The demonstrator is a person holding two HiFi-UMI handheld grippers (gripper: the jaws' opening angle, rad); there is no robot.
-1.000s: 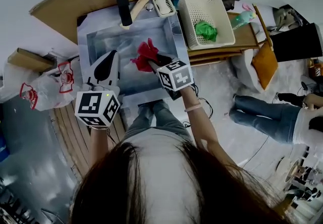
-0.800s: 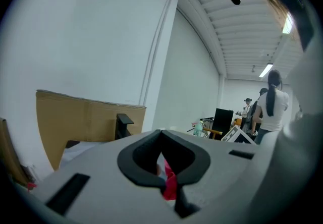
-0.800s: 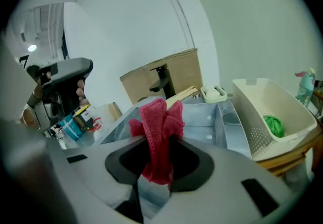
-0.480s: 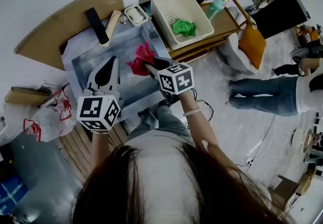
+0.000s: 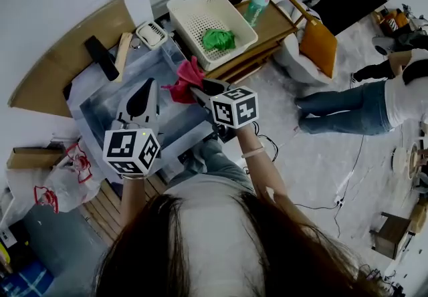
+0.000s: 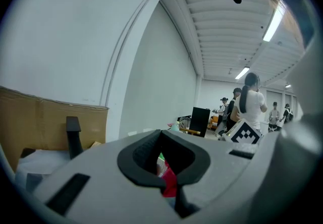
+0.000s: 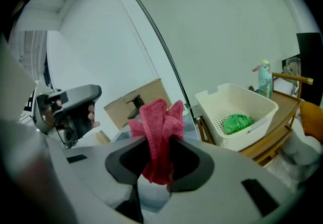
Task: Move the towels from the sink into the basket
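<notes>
My right gripper [image 5: 198,93] is shut on a red towel [image 5: 186,79], which hangs bunched above the right rim of the steel sink [image 5: 100,112]. In the right gripper view the red towel [image 7: 158,129] stands pinched between the pads of my right gripper [image 7: 157,167]. The white basket [image 5: 189,13] sits on a wooden stand beyond the sink, with a green towel [image 5: 218,39] inside; the basket [image 7: 252,102] and the green towel [image 7: 237,122] also show there. My left gripper [image 5: 141,103] hovers over the sink's near left part, jaws together and empty [image 6: 169,190].
A black faucet [image 5: 101,57] and a soap dish [image 5: 152,34] sit at the sink's back edge. A green bottle [image 5: 257,5] stands on the wooden stand [image 5: 281,21] by the basket. An orange cushion [image 5: 318,45], a person's legs [image 5: 348,110] and a plastic bag [image 5: 57,182] lie around.
The right gripper has carried the red towel up from over the sink's middle toward its right rim, nearer the basket. The left gripper drifted along. The head view swung right.
</notes>
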